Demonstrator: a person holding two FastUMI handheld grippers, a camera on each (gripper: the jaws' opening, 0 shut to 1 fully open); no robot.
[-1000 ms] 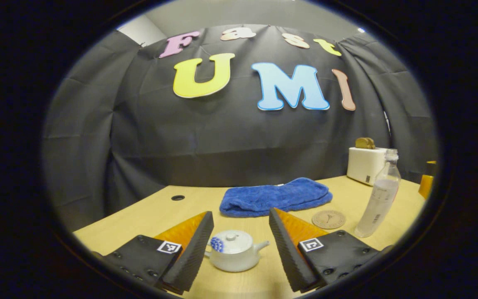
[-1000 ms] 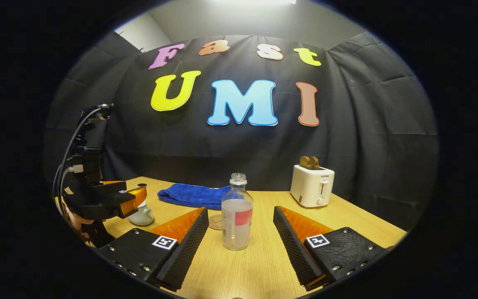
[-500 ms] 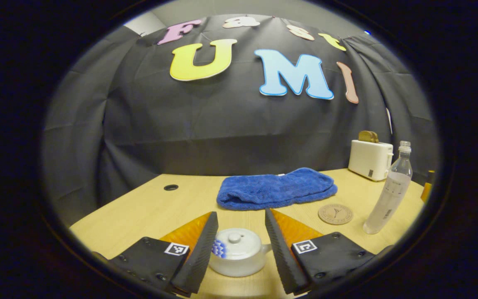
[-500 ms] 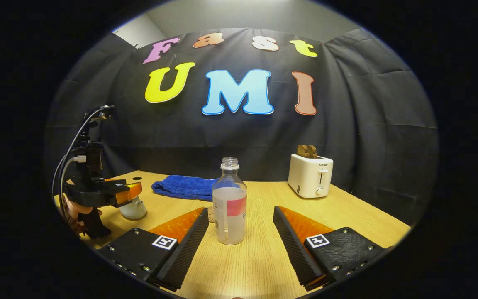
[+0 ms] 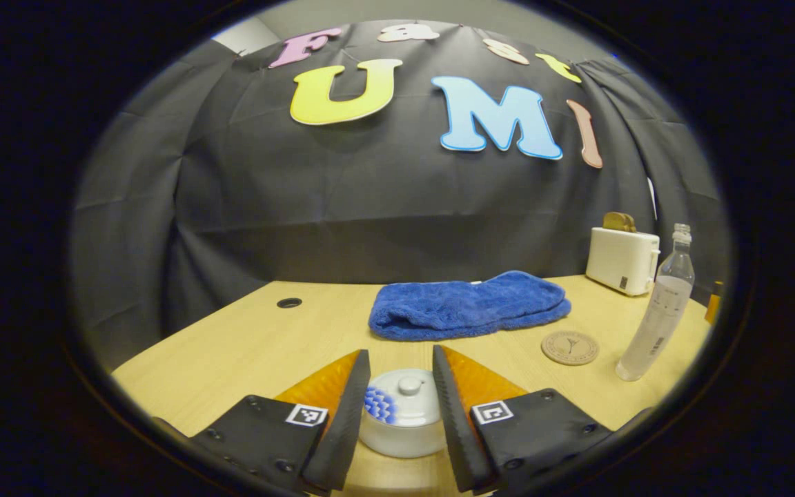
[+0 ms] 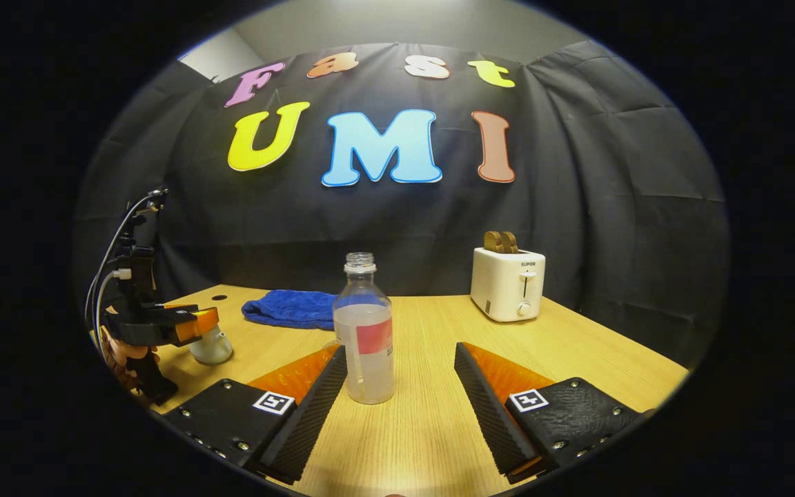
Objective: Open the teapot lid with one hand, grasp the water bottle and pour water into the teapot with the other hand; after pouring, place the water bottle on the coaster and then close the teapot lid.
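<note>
Your left gripper (image 5: 397, 386) is sitting low over the small white ceramic teapot (image 5: 402, 414), fingers narrowed in on either side of its round lid (image 5: 406, 404) with the little knob on top; I can't tell whether they touch the pot, it looks like a sliver of gap on each side. In the right gripper view you can see that same gripper (image 6: 194, 324) off at the far left, held by a hand (image 6: 125, 352), hovering right at the teapot (image 6: 211, 347). Your right gripper (image 6: 401, 386) is spread wide, not holding anything, and the clear plastic water bottle (image 6: 364, 331) with the red label stands upright on the table between the fingers, closer to the left finger, uncapped and roughly half full. From the left gripper view the bottle (image 5: 656, 310) is well off to the right, and the round cork coaster (image 5: 570, 347) lies flat just left of it, bare. Farther back in the middle there's a folded blue towel (image 5: 470, 305) on the light wooden table (image 5: 246, 345), and at the far right a white toaster (image 5: 623, 259) with brown slices poking out of the top. There's also a small round hole (image 5: 289, 302) in the tabletop at the far left.
</note>
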